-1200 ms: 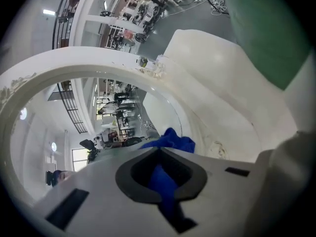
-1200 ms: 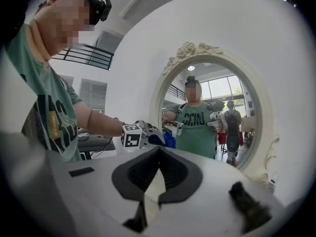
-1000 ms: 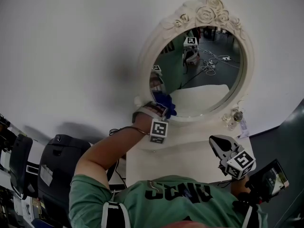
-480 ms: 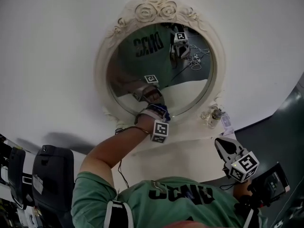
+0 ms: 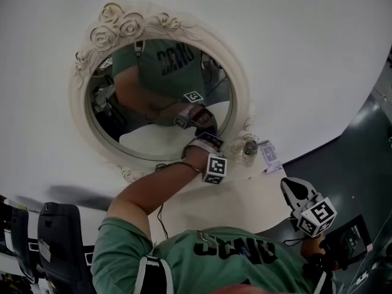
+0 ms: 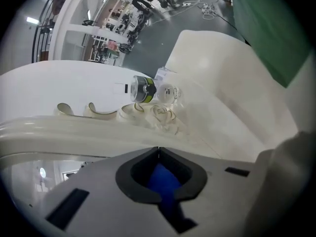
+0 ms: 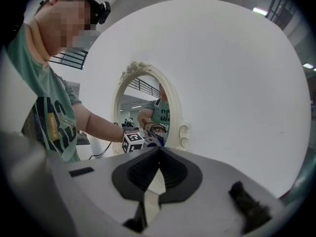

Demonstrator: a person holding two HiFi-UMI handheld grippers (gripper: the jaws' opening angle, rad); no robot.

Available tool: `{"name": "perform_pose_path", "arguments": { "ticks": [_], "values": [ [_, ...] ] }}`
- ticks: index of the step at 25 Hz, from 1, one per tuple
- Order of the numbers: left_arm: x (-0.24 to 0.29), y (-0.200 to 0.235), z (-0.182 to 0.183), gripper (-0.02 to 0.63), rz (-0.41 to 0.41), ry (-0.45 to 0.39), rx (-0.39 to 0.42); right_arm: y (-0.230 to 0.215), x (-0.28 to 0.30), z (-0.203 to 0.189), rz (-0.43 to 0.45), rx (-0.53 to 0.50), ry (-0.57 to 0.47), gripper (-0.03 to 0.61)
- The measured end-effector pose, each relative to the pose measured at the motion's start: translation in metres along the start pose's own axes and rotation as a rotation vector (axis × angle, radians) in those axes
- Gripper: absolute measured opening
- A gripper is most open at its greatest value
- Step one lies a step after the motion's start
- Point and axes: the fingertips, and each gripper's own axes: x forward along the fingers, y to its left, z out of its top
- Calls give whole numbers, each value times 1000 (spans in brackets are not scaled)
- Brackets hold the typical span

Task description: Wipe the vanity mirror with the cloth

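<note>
At the lower right of the head view's oval, the left tool [image 5: 207, 141] is clenched on the blue cloth [image 6: 161, 180]. Only a small wad of it shows in the hollow behind the shut tips. That is the first risk: with so little fabric out in front, the hard tips could meet the glass or the carved frame [image 6: 148, 115] before the cloth does, and scratch or chip it.

The tool sits right at the edge of the vanity mirror [image 5: 147, 144], over the rim more than the glass. A stroke begun from here may polish moulding and leave the middle of the glass untouched.

Just beside the frame, to its right, stands a small bottle [image 5: 248, 149] with a paper tag near it. A sideways sweep past the rim would probably knock it over on the desk [image 5: 245, 201].

Lower right in the head view, well apart from the mirror, the right tool [image 5: 293, 187] is closed on nothing. Nothing steadies the mirror, so firm pressure from the left could push or tilt it.
</note>
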Motion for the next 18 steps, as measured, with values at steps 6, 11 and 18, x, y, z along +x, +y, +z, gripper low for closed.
{"name": "perform_pose_path", "arguments": {
  "ticks": [6,11,18],
  "values": [
    [1,1,2,15,0,-2,16,-15,-1,-2,5,15,-10,12],
    [-13,-2,-6,15,23,-13,-25,1,18,8,51,-18,-23,12],
    [-72,-40,-67,15,58,6,-90,56,50,21,101,-58,-23,12]
  ]
}}
